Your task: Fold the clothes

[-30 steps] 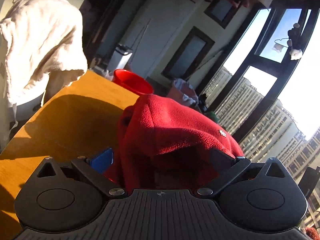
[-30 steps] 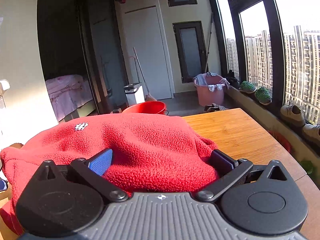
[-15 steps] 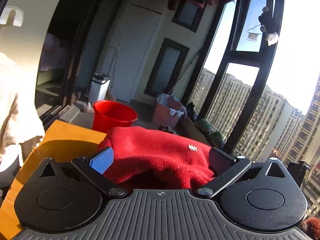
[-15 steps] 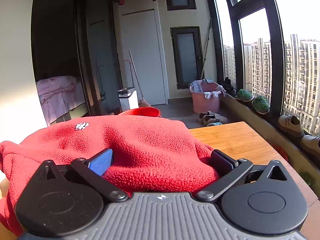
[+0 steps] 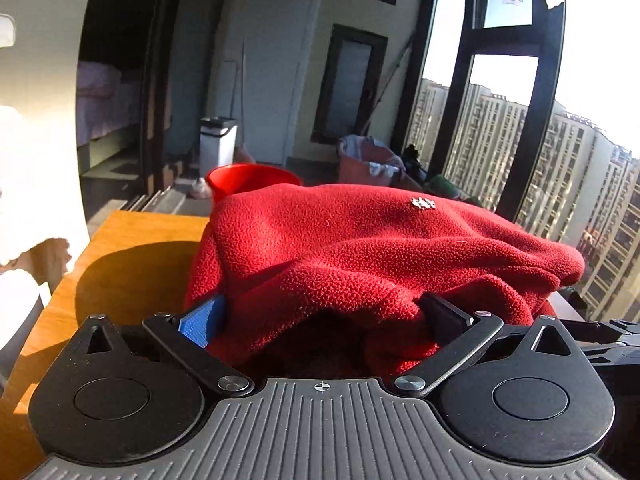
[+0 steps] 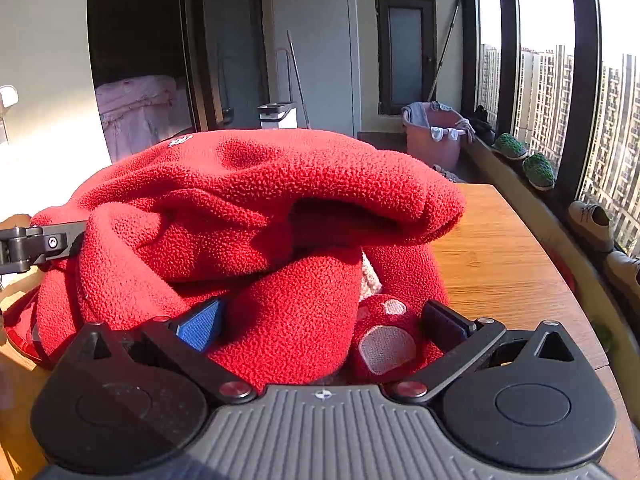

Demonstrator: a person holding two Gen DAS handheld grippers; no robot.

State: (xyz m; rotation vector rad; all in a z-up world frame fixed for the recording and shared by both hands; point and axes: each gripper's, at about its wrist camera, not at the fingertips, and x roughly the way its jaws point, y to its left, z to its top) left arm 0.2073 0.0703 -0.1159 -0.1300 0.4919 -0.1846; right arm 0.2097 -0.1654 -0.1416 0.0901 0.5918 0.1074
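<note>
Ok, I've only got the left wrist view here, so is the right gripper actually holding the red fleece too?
Observer: It looks so. The right gripper has a thick bunch of the red fleece between its fingers.
Operator: Anything on that end besides plain red?
Observer: A rounded red part with pale patches sits beside its black finger pad.
Operator: Is there table on that side?
Observer: Yes, the wooden table shows to the right of the fleece, running toward the window sill.
</note>
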